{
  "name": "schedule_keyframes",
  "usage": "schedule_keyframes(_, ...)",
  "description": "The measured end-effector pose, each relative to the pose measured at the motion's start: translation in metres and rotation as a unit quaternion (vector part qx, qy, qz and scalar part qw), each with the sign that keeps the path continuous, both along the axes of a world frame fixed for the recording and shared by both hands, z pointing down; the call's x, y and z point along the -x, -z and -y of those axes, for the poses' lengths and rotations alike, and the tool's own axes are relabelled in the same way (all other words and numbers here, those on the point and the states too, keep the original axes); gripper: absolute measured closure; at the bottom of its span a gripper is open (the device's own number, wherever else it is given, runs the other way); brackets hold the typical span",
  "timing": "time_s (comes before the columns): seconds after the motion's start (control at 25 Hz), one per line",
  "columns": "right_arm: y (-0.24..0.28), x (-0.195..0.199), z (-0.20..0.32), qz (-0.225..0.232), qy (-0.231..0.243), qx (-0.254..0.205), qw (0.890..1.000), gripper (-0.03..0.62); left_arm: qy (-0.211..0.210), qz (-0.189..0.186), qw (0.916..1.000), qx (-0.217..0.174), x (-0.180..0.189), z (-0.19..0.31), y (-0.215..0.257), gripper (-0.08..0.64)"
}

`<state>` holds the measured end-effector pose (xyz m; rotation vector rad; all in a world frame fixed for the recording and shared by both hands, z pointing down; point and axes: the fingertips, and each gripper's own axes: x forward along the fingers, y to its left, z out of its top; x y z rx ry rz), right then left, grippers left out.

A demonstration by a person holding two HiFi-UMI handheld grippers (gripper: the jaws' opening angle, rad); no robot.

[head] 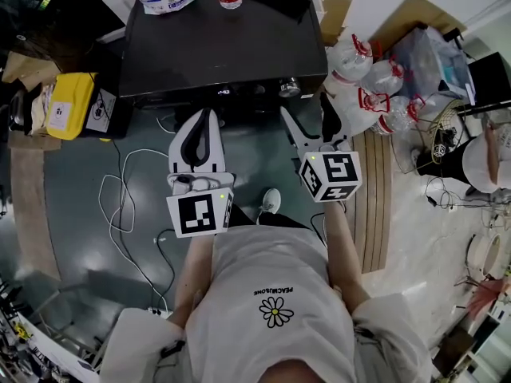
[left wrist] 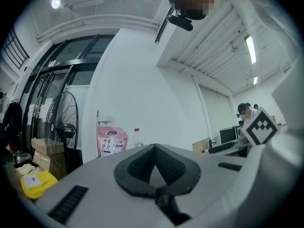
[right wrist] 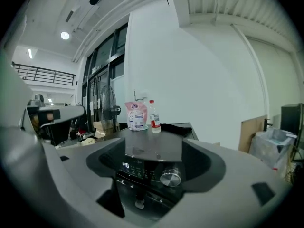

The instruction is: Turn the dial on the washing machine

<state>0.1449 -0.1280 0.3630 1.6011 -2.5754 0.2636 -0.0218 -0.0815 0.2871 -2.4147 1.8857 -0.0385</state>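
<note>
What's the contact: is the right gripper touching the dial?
Apart. In the right gripper view the right gripper has its jaws wide open, and the dial sits beyond them, clear of both pads.

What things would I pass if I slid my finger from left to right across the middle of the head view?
yellow bag → left gripper, jaws together → right gripper, jaws apart → clear plastic jugs

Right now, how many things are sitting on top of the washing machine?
3: a pink pouch at the back left, a clear bottle with a red cap beside it, and a black cloth toward the back right. Nothing else shows there.
</note>
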Motion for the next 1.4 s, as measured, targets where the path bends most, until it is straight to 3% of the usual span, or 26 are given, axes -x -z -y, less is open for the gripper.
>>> schedule_keyframes(0.32,-0.066,-0.001,0.036,-0.043,-0.027,0.056,0.997,0.242,-0.001,0.010,0.9998,0.016,0.008,0.008,-0.016,0.561)
schedule_keyframes(0.64,-0.120,-0.007,0.066,-0.048,-0.075,0.103,0.991,0.244,0.002,0.005,0.9981,0.061,0.017,0.010,-0.039,0.561)
schedule_keyframes(0.84,-0.151,0.001,0.072,-0.069,-0.069,0.129,0.987,0.244,0.010,0.006,0.9974,0.071,0.025,0.007,-0.049,0.561)
schedule_keyframes(1.4,-0.174,-0.001,0.080,-0.076,-0.072,0.144,0.984,0.245,0.016,0.008,0.9959,0.089,0.033,0.000,-0.068,0.561)
